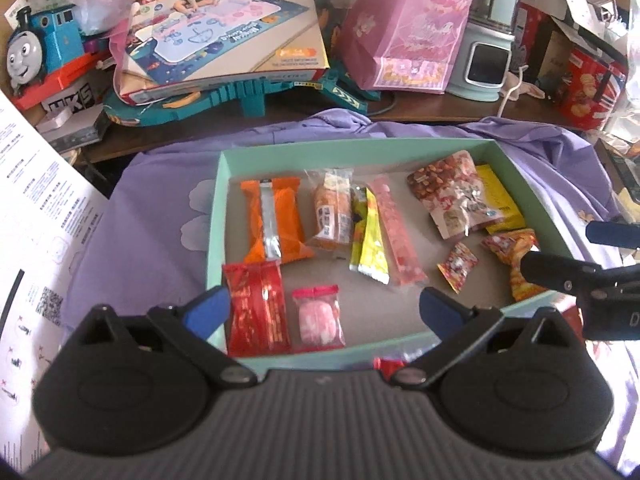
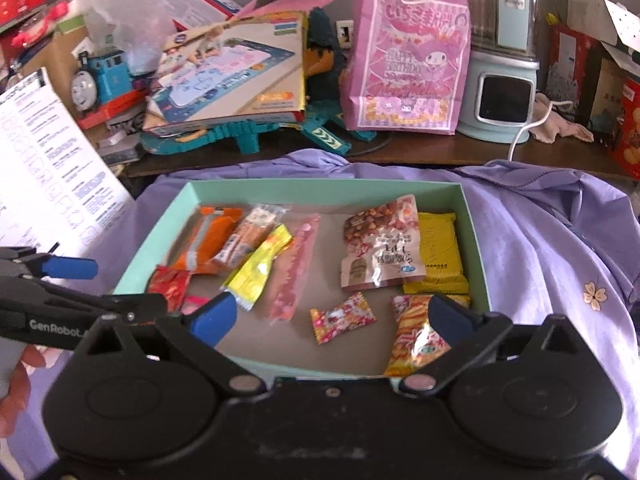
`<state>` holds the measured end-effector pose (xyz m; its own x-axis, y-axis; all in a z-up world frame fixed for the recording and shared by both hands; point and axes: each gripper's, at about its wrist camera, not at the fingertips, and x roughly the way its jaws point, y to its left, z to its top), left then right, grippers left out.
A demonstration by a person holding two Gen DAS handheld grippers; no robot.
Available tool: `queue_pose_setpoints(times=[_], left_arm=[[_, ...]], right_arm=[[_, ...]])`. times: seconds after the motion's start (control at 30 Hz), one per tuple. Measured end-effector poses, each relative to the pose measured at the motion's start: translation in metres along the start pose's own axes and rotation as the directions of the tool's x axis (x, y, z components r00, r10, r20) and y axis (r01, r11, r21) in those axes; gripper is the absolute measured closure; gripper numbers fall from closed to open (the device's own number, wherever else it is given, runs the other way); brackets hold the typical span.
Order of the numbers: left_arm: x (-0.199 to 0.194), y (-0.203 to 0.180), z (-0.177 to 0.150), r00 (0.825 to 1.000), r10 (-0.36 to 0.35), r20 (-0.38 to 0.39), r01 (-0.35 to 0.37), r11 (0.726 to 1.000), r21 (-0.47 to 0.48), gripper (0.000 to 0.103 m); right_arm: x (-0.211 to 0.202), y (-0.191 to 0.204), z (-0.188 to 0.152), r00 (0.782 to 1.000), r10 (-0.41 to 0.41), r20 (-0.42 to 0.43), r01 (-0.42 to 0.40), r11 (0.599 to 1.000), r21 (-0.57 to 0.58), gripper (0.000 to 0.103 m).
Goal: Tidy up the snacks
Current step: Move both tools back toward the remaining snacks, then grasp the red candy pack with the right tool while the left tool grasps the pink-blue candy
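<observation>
A mint-green box (image 1: 320, 147) (image 2: 320, 185) lies on purple cloth and holds several snack packs. Its left half has an orange pack (image 1: 274, 220), a red pack (image 1: 256, 312) and a pink round sweet (image 1: 318, 318). In the middle lie a yellow sachet (image 2: 260, 268) and a pink stick (image 2: 294, 272). A nut bag (image 2: 380, 244), a yellow pack (image 2: 440, 252), a small candy (image 2: 342, 318) and an orange crisp pack (image 2: 416, 336) fill the right half. My left gripper (image 1: 322, 312) hangs open over the near left corner. My right gripper (image 2: 330, 314) is open over the near right part, holding nothing.
The purple cloth (image 2: 540, 240) covers the table around the box. Behind it stand a toy train (image 1: 36, 48), a play-mat box (image 1: 224, 32), a pink gift bag (image 2: 408, 60) and a blender (image 2: 500, 92). A white printed sheet (image 1: 36, 216) leans at the left. A person's fingers (image 2: 20, 376) show.
</observation>
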<state>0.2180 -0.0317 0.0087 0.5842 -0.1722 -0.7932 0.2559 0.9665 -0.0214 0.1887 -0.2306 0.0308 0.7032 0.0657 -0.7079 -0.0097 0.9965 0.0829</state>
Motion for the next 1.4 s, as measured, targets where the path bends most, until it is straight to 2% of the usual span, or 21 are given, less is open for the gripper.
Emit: queue_pose_setpoints(times=[0.23,0.4,0.6,0.7,0.8,0.83,0.9,1.0,1.1,1.23,1.3,1.37,1.4], left_arm=[[-0.028,0.011,-0.028,1.0,0.001,0.009,-0.001,1.0,-0.01,0.0],[-0.027,0.026,-0.052,1.0,0.005,-0.022,-0.006,0.999,-0.047,0.0],[-0.005,0.041,-0.079,0.996,0.022,-0.082,-0.027,0.998,-0.057,0.0],[0.011,0.048,-0.087,0.993,0.032,-0.114,-0.039,0.997,-0.068,0.0],[0.023,0.054,-0.09,0.991,0.03,-0.13,-0.041,0.996,-0.082,0.001],[0.027,0.056,-0.09,0.991,0.029,-0.132,-0.041,0.995,-0.086,0.002],[0.034,0.056,-0.088,0.99,0.015,-0.14,-0.028,0.996,-0.09,0.005],[0.046,0.053,-0.085,0.988,-0.002,-0.156,-0.01,0.997,-0.079,0.015],[0.057,0.05,-0.084,0.984,-0.022,-0.176,0.009,0.997,-0.075,0.03],[0.063,0.047,-0.082,0.985,-0.021,-0.169,0.011,0.998,-0.057,0.038],[0.065,0.045,-0.081,0.986,-0.017,-0.167,0.01,0.999,-0.043,0.045],[0.066,0.043,-0.079,0.987,0.013,-0.158,-0.018,0.999,-0.03,0.069],[0.067,0.043,-0.079,0.987,0.024,-0.157,-0.028,0.999,-0.026,0.069]], right_arm=[[-0.027,0.014,-0.027,0.997,0.043,0.06,-0.037,0.995,-0.09,0.0],[-0.022,0.027,-0.044,0.997,0.069,-0.021,-0.071,0.99,-0.124,0.0],[-0.006,0.047,-0.058,0.989,0.108,-0.099,-0.124,0.978,-0.17,0.0],[0.008,0.057,-0.063,0.981,0.133,-0.138,-0.161,0.963,-0.215,0.005],[0.024,0.067,-0.067,0.972,0.155,-0.174,-0.198,0.945,-0.26,0.015],[0.03,0.069,-0.067,0.97,0.157,-0.186,-0.205,0.939,-0.275,0.02],[0.042,0.071,-0.067,0.963,0.168,-0.21,-0.225,0.931,-0.288,0.024],[0.056,0.073,-0.067,0.957,0.179,-0.228,-0.245,0.918,-0.311,0.024],[0.07,0.073,-0.065,0.948,0.189,-0.256,-0.27,0.905,-0.33,0.024],[0.084,0.075,-0.064,0.936,0.204,-0.288,-0.302,0.886,-0.353,0.029],[0.091,0.077,-0.065,0.93,0.202,-0.307,-0.311,0.877,-0.366,0.033],[0.095,0.079,-0.067,0.927,0.2,-0.318,-0.316,0.874,-0.37,0.038],[0.096,0.08,-0.068,0.928,0.191,-0.318,-0.309,0.874,-0.375,0.039]])
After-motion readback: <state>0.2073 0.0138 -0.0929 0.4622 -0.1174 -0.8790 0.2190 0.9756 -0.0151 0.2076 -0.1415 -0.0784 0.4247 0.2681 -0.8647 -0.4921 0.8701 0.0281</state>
